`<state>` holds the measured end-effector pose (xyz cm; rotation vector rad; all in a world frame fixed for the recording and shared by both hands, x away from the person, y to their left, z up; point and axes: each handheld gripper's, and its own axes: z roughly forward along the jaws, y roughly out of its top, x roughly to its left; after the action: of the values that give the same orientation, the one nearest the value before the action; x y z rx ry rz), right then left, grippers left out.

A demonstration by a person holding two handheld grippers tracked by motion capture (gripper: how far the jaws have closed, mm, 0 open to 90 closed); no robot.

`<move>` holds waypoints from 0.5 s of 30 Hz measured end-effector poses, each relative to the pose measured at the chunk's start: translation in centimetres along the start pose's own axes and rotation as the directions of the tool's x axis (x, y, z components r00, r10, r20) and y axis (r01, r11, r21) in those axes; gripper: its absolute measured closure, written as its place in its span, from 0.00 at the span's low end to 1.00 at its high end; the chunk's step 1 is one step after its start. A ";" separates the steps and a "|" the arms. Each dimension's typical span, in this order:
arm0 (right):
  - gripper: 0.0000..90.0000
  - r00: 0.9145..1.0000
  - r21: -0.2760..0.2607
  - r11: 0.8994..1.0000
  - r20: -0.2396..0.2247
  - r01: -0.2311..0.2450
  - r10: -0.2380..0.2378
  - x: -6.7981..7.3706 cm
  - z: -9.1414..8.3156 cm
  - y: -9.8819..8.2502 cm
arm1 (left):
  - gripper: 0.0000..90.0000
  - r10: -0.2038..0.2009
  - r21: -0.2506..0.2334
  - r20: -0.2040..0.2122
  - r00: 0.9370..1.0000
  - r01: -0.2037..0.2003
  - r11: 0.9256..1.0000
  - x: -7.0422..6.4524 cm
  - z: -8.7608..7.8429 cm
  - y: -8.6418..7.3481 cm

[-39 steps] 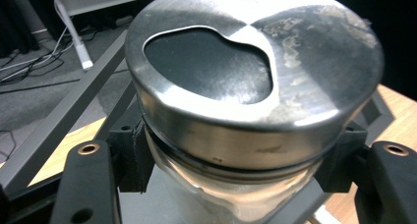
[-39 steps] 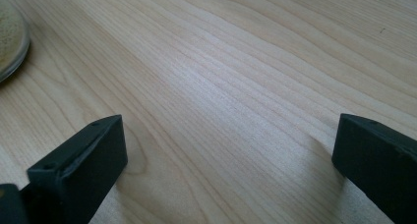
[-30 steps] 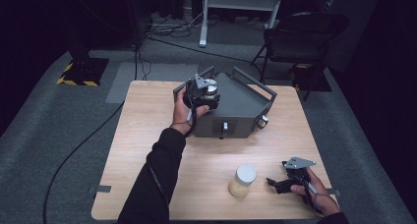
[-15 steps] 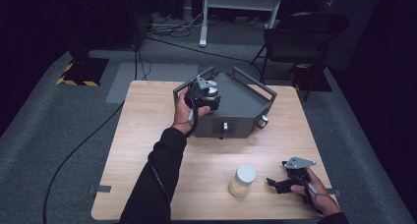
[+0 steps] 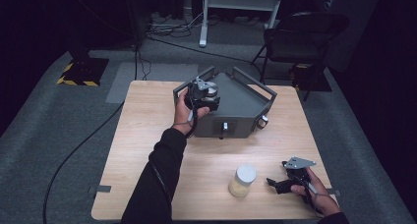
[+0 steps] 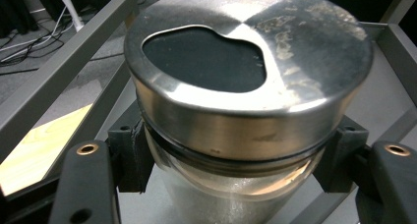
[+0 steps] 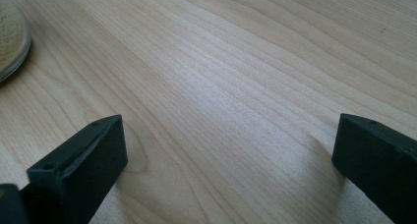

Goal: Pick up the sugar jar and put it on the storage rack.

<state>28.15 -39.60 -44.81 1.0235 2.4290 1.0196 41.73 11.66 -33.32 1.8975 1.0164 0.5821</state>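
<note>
A glass jar with a steel shaker lid point(image 6: 246, 81) sits between the black jaws of my left gripper point(image 6: 236, 160), which presses on its neck just under the lid. In the high view this gripper point(image 5: 204, 94) holds the jar point(image 5: 211, 92) over the left part of a grey metal box point(image 5: 246, 103). My right gripper point(image 5: 281, 183) rests low on the table near the front right edge, jaws wide apart over bare wood point(image 7: 226, 101) with nothing between them. A white-lidded jar of pale powder point(image 5: 242, 181) stands just left of it; its rim point(image 7: 12, 40) shows in the right gripper view.
The grey box has rail handles point(image 5: 253, 80) along its top and small knobs point(image 5: 224, 127) on its front face. It stands at the back middle of the wooden table point(image 5: 147, 135). A dark chair point(image 5: 300, 37) and cables point(image 5: 162, 30) lie on the floor beyond.
</note>
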 end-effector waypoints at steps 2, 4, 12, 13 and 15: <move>0.00 1.000 0.000 1.000 0.000 0.000 0.000 0.0 0.0 0.0 | 0.34 0.001 -0.001 -0.002 1.000 -0.001 1.000 0.0 0.0 -0.1; 0.00 1.000 0.000 1.000 0.000 0.000 0.000 0.0 0.0 0.0 | 0.31 -0.002 -0.005 -0.007 1.000 0.002 1.000 -0.2 0.0 -0.1; 0.00 1.000 0.000 1.000 0.000 0.000 0.000 0.0 0.0 0.0 | 0.13 -0.010 -0.026 -0.027 1.000 0.010 1.000 -0.7 -0.3 -0.6; 0.00 1.000 0.000 1.000 0.000 0.000 0.000 0.0 0.0 0.0 | 0.10 0.000 -0.028 -0.032 0.999 -0.001 1.000 -0.8 -0.4 -0.6; 0.00 1.000 0.000 1.000 0.000 0.000 0.000 0.0 0.0 0.0 | 0.06 0.012 -0.033 -0.035 0.999 -0.013 0.999 -0.9 -0.6 -0.8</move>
<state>28.15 -39.59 -44.82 1.0236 2.4290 1.0195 40.46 11.43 -33.67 1.8714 1.0115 0.6371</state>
